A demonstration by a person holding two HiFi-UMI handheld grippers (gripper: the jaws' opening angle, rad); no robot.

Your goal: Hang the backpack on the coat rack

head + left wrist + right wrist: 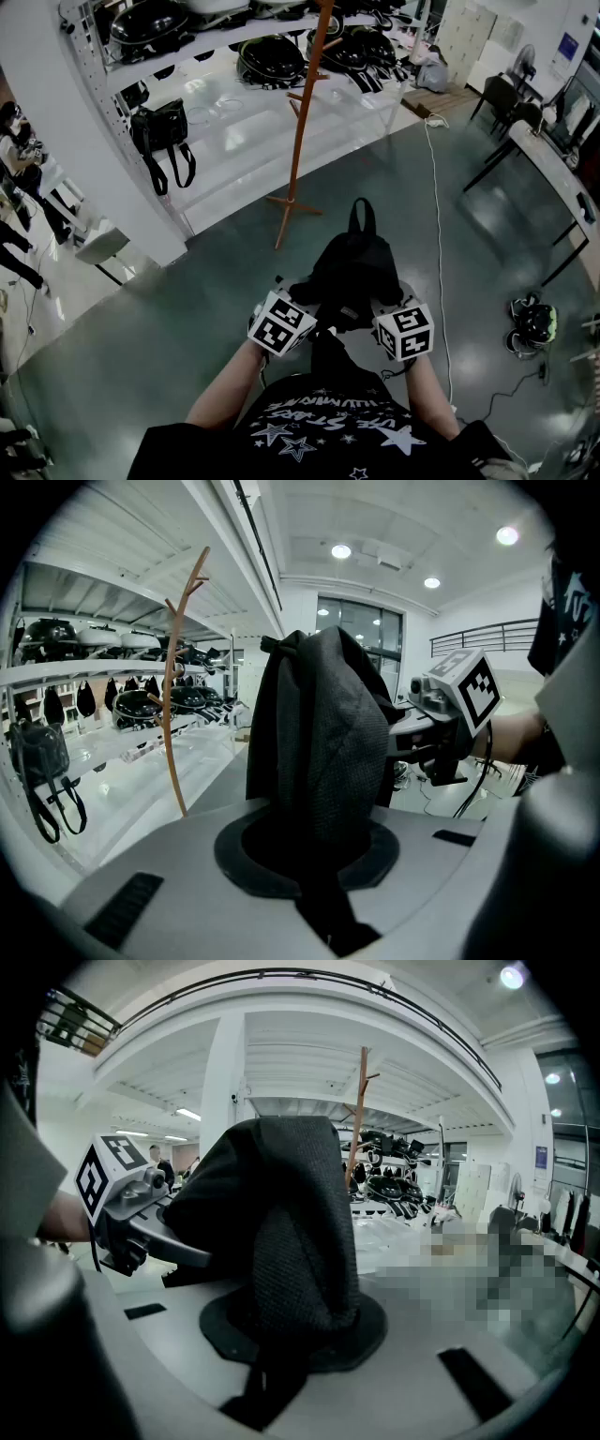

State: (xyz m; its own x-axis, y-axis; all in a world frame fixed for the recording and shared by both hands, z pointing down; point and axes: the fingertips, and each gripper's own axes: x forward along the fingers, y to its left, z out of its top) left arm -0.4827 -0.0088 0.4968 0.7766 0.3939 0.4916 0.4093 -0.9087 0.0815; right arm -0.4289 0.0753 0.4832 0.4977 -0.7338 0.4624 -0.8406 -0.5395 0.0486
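A black backpack point(352, 264) hangs in front of me between both grippers, its top loop pointing away. My left gripper point(298, 309) is shut on the backpack's point(319, 733) dark fabric, which fills the left gripper view. My right gripper point(380, 317) is shut on the backpack point(281, 1232) from the other side. The wooden coat rack point(298, 141) stands ahead on the floor, a thin orange-brown pole on splayed feet; its branched top point(183, 602) shows left of the bag and the coat rack point(361, 1101) rises behind it in the right gripper view.
White shelves point(234, 94) with black helmets and a hanging black bag point(161, 131) stand behind the rack. A white cable point(438, 234) runs over the dark floor on the right. Tables and chairs point(534, 141) are at far right, a helmet point(534, 323) lies on the floor.
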